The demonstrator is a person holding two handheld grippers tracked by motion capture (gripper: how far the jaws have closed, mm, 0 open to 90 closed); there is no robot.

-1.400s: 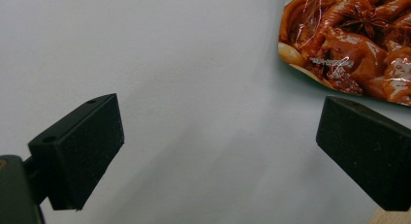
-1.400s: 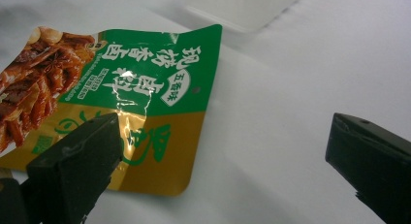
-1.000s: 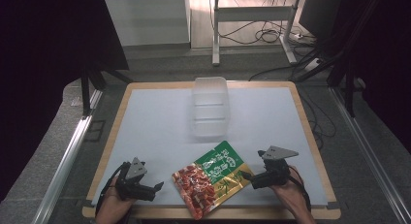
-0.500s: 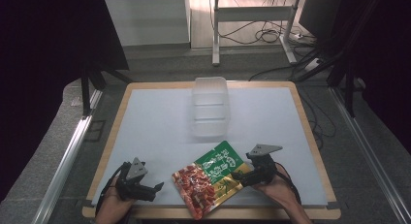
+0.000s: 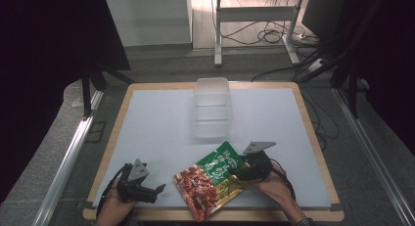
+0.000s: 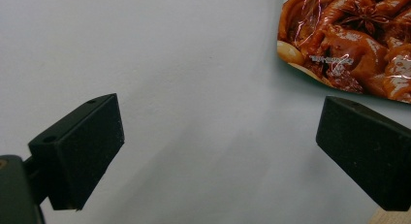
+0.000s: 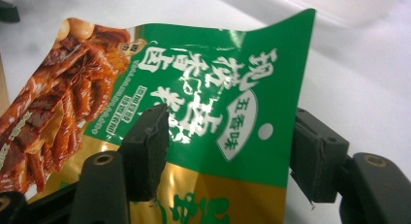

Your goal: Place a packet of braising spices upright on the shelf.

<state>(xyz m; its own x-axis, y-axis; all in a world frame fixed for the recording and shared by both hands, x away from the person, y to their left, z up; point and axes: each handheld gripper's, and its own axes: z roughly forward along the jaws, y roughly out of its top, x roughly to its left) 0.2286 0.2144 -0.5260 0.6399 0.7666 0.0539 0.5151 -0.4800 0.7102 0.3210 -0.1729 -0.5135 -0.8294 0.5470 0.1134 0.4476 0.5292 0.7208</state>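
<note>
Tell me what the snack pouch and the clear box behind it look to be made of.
Snack pouch: glossy printed plastic film, probably foil-lined, judging by bright glare streaks, creases and a gold band near one edge. Clear box: translucent, slightly frosted plastic, likely rigid; the white table surface shows faintly through its walls.

Dim and dark around the edges in the high view, with brightest light falling on the floor beyond the far end of the bench (image 5: 147,123). Soft, slightly grainy throughout. Even, muted light in the left gripper view, faint blurred shadows under the left tool (image 6: 218,156). Glare streaks across the glossy packet (image 7: 203,112) in the right gripper view; background washed out and unfocused.
</note>
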